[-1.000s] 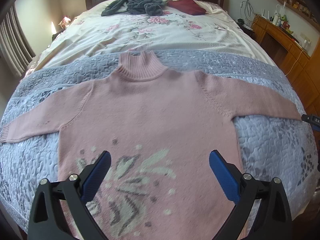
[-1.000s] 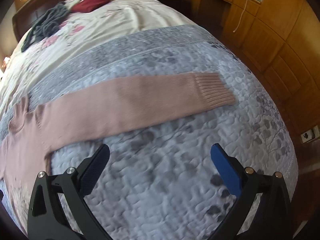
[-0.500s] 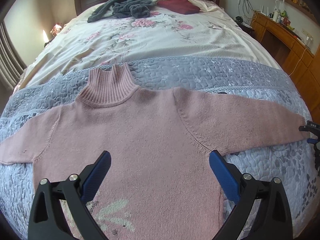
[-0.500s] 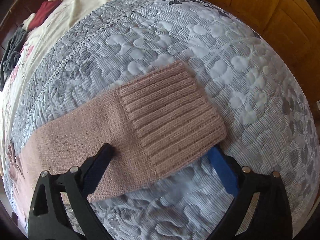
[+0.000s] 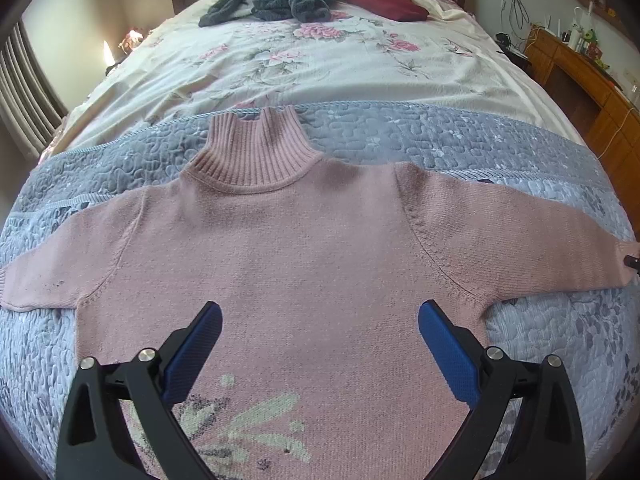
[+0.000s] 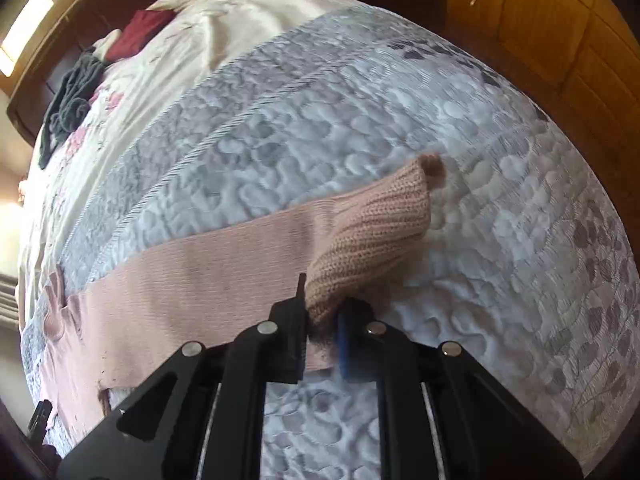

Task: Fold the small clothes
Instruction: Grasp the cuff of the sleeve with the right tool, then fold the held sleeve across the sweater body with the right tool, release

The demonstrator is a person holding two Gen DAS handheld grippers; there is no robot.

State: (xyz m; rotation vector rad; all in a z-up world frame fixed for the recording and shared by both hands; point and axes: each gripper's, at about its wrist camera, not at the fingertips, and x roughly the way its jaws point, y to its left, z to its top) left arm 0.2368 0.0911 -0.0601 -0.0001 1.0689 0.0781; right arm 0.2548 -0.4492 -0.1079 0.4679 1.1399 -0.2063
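One pink turtleneck sweater [image 5: 312, 264] lies flat, front up, on the grey quilted band of the bed [image 5: 460, 144], collar toward frame top, sleeves stretched left and right across the left-wrist view. Its right sleeve [image 6: 192, 276] runs lower left to centre right in the right-wrist view; that long axis points back at the body. Right tongs [image 6: 324, 328] pressed together on the ribbed cuff [image 6: 372, 236], which is lifted and curled off the quilt. Left tongs [image 5: 320, 324] spread wide, empty, over the chest. Likely next: carry the cuff along the sleeve's axis, inward.
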